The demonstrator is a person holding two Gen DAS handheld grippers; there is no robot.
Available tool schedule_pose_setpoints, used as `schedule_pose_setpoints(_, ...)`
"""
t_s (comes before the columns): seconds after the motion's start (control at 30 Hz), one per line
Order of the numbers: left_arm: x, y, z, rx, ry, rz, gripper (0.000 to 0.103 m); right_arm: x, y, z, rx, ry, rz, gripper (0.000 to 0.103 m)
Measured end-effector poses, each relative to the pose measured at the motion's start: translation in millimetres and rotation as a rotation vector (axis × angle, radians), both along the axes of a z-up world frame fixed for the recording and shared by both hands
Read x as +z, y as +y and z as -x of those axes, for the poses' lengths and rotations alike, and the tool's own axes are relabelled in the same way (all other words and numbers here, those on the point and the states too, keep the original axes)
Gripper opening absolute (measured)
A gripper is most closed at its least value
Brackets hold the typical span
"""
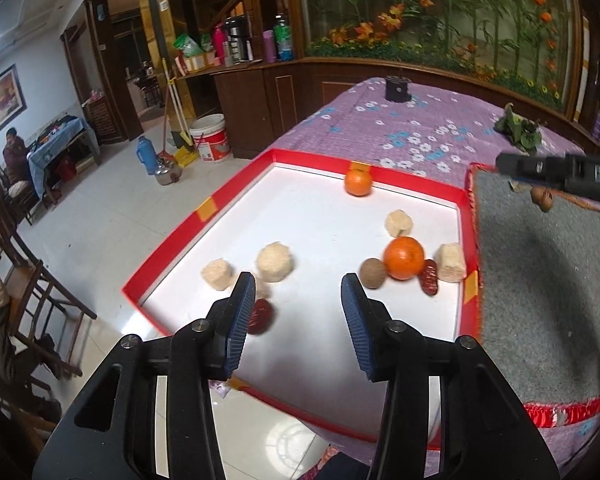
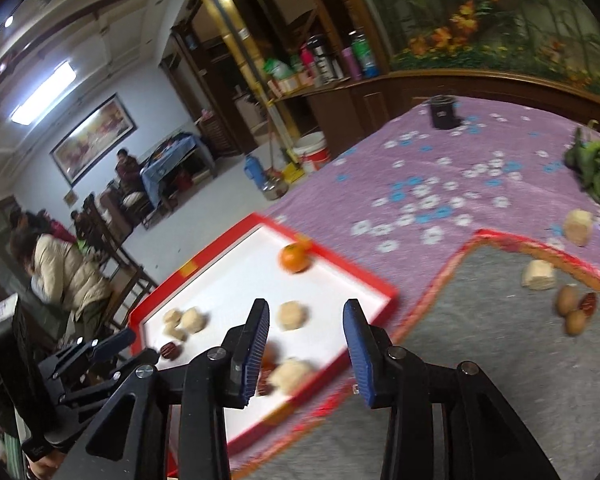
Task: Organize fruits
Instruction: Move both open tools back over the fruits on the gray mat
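A red-rimmed white tray (image 1: 236,184) holds two oranges (image 1: 404,258), several beige sugarcane chunks (image 1: 275,261), a brown nut (image 1: 373,273) and red dates (image 1: 429,282). My left gripper (image 1: 298,294) is open and empty above the tray's near end; a dark date (image 1: 262,316) lies by its left finger. My right gripper (image 2: 306,326) is open and empty over the tray's right edge (image 2: 384,286). On the grey mat (image 2: 500,360) to the right lie a beige chunk (image 2: 539,274), two brown nuts (image 2: 567,300) and a date (image 2: 588,304).
The table has a purple floral cloth (image 1: 420,128) with a black cylinder (image 1: 398,89) at the far end, leafy greens (image 2: 594,172), and one more beige chunk (image 2: 578,227). Left of the tray is open floor with chairs and seated people (image 2: 64,268).
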State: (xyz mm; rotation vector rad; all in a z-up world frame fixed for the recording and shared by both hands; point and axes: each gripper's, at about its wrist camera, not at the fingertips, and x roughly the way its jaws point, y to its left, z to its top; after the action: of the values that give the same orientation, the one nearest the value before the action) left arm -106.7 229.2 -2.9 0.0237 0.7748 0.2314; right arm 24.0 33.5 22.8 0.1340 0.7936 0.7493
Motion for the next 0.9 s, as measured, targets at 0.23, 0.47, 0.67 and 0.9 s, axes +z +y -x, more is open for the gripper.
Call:
schedule_pose_setpoints(0.23,-5,-20,-12,-0.033,0.033,-0.028,0.045,3,-53,-30,-0.095,-0.006,-0.035,0.04)
schedule_pose_setpoints(0.47,-4,-46,-25,-0.084,0.05,-0.05,0.045,-9,-104,-52,-0.19,0.013,-0.099,0.041)
schedule_pose_setpoints(0.67,1,-74,-44,-0.147,0.052,-0.046,0.045,-22,-144,-72,-0.278,0.108,-0.096,0.041)
schedule_pose_setpoints(0.9,3,-113,-51,-0.234,0.038,-0.055,0.045,-31,-183,-81,-0.383,0.185,-0.091,0.041)
